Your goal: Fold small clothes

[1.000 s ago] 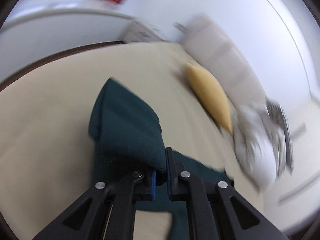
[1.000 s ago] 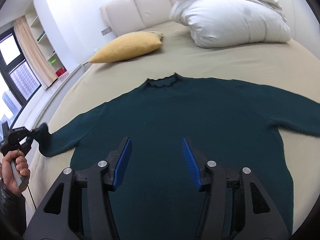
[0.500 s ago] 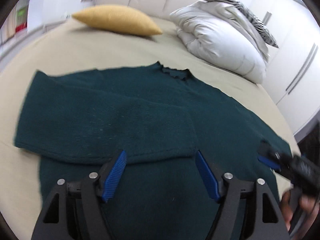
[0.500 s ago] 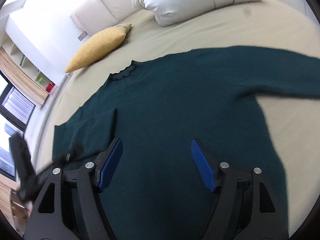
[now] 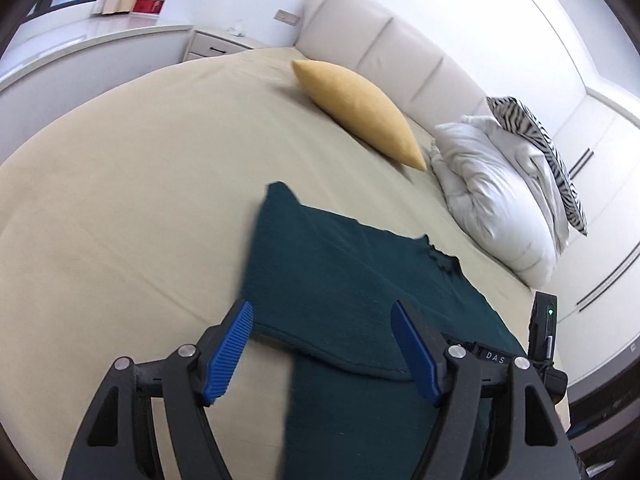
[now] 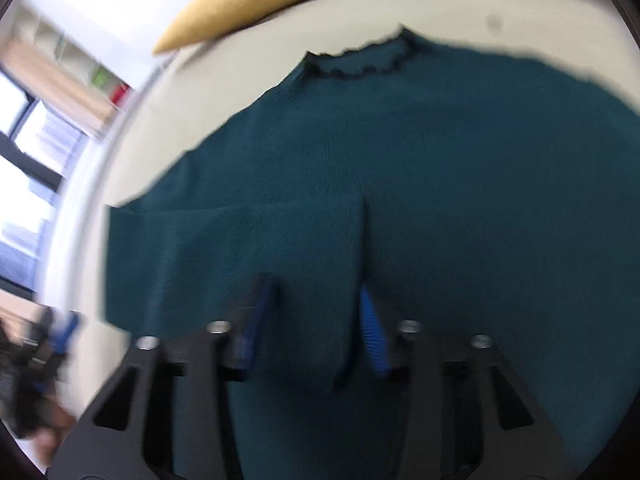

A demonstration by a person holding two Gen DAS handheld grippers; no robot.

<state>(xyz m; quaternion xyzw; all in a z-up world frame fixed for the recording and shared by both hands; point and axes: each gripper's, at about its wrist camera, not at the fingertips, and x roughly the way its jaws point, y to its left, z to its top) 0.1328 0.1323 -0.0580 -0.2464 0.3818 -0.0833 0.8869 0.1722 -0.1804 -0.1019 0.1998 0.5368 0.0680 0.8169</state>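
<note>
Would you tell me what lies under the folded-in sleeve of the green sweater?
The sleeve lies across the sweater body, which rests on the beige bed sheet. The chest part beneath the sleeve is covered, so nothing there can be seen.

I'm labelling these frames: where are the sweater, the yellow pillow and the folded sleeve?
Sweater [image 6: 480,200]: right wrist view, chest.
Yellow pillow [image 5: 360,110]: left wrist view, middle.
Folded sleeve [image 6: 240,248]: right wrist view, mid-sleeve.

Both wrist views look down, close; share sweater [image 5: 360,280] and bed [image 5: 120,200]

Right view blurred; sweater [image 6: 440,160] cut off below.
</note>
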